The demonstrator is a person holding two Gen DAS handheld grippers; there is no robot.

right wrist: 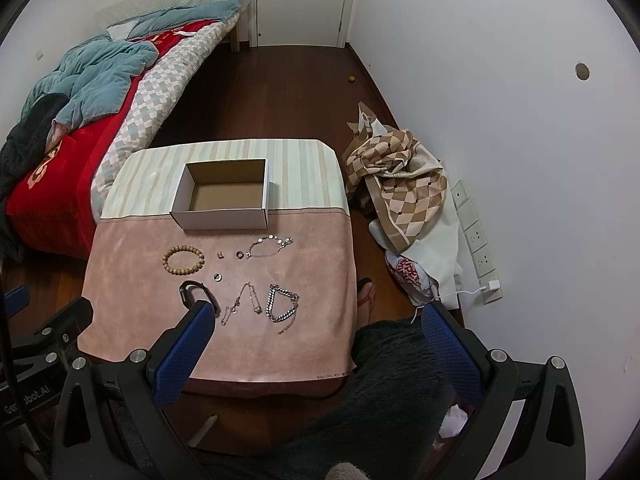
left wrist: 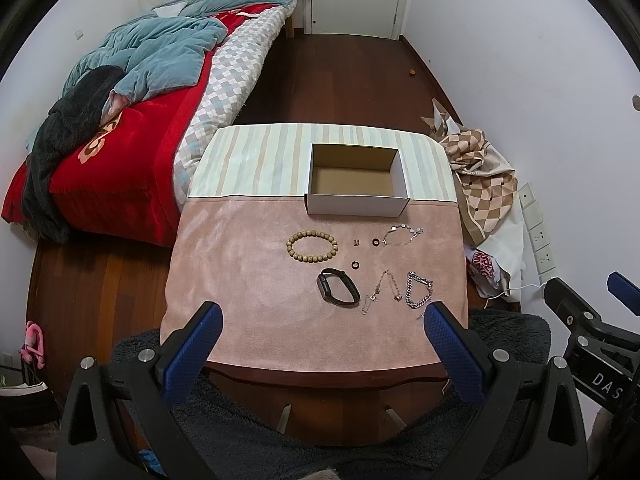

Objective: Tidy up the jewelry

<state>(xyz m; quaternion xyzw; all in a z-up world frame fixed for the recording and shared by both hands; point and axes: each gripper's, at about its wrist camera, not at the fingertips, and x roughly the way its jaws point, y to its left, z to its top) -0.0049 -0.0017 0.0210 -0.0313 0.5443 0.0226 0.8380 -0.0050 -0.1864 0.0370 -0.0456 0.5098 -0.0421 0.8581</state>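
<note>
An empty white cardboard box (left wrist: pixel 356 204) (right wrist: pixel 224 216) stands on the small table. In front of it on the pink cloth lie a wooden bead bracelet (left wrist: pixel 311 243) (right wrist: pixel 183 260), a black smart band (left wrist: pixel 338 292) (right wrist: pixel 191 290), a thick silver chain (left wrist: pixel 419 291) (right wrist: pixel 282 302), a thin chain with a pendant (left wrist: pixel 384 288) (right wrist: pixel 244 304), a disc bracelet (left wrist: pixel 402 235) (right wrist: pixel 270 246) and small rings (left wrist: pixel 354 266) (right wrist: pixel 217 277). My left gripper (left wrist: pixel 325 320) is open above the table's near edge. My right gripper (right wrist: pixel 316 320) is open, also near that edge. Both are empty.
The table (left wrist: pixel 280 320) has pink and striped cloths. A bed with red and blue bedding (left wrist: pixel 132 120) lies to the left. A heap of checked fabric and bags (right wrist: pixel 400 200) lies on the floor to the right by wall sockets (right wrist: pixel 476 240). A closed door (right wrist: pixel 300 0) is at the far end.
</note>
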